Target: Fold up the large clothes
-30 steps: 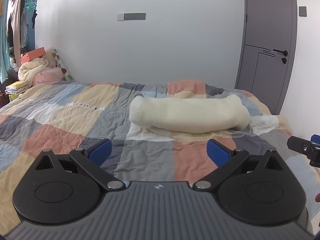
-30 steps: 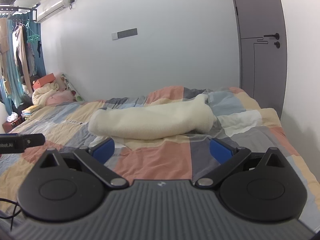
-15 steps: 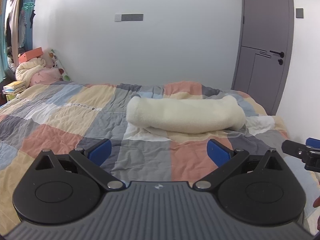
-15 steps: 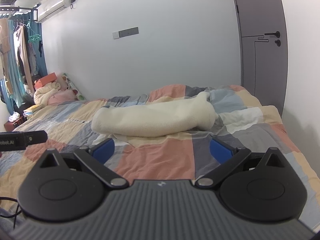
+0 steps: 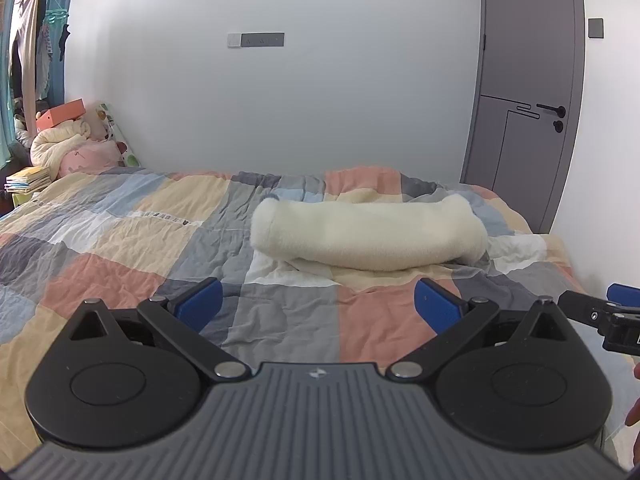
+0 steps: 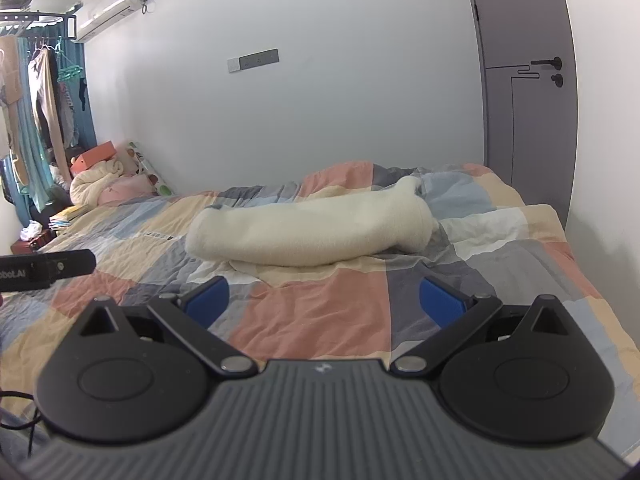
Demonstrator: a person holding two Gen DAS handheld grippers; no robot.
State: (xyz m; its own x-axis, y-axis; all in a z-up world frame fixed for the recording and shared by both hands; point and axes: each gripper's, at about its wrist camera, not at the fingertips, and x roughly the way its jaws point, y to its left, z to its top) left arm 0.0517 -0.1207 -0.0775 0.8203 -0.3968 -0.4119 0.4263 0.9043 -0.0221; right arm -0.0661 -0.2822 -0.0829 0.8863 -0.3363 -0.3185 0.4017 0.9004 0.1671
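- Your left gripper (image 5: pixel 318 306) hangs above the near part of the patchwork quilt of peach, grey, blue and cream squares (image 5: pixel 120 240), its blue-padded fingers (image 5: pixel 199 303) wide apart and holding nothing.
- Your right gripper (image 6: pixel 324 302) is in the same state: fingers spread, nothing between them, well short of the garment.
- The cream fleece garment (image 5: pixel 368 236) lies as a long, thick bundle across the far middle of the bed, its right end toward the grey door (image 5: pixel 524 92).
- In the right wrist view the cream fleece garment (image 6: pixel 312 232) looks doubled over on itself, a thinner layer showing under its near edge.
- Judging by that compact shape, the fold appears done or close to it; at most a final tidy of the edges may remain.
- Neither gripper touches the cloth, so nothing is being worked now.
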